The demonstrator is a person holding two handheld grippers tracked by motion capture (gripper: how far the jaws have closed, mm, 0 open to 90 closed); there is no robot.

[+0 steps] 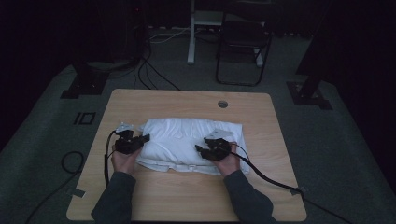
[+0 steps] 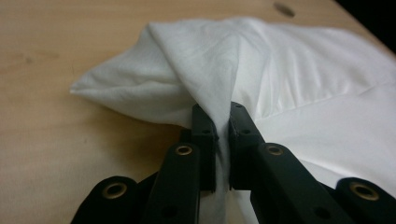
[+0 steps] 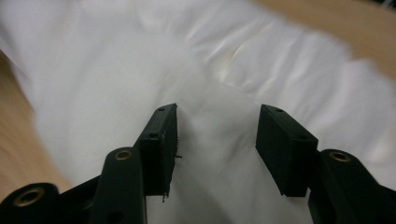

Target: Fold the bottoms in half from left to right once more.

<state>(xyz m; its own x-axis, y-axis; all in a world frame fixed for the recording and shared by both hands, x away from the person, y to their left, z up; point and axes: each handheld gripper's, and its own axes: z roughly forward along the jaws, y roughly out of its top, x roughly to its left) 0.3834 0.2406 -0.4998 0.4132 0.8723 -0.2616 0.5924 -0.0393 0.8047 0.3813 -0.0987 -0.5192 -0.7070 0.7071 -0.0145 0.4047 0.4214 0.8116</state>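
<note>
White pillow (image 1: 187,142) lies mid-table (image 1: 187,196). Left gripper (image 1: 140,139) at its 9 o'clock edge, jaws clamped on a fabric fold. Right gripper (image 1: 201,150) at 4 o'clock, jaws apart, bulging fabric between them.

**White cloth on pale wood**

A plain white pillowcase (image 1: 189,142) is showing no print, only soft grey shading in its creases. The table (image 1: 187,196) is showing light tan wood grain. Both the left gripper (image 2: 223,128) and the right gripper (image 3: 217,140) are showing matte black jaws with small brass-coloured rivets. The sleeves (image 1: 116,198) are looking dark grey.
</note>
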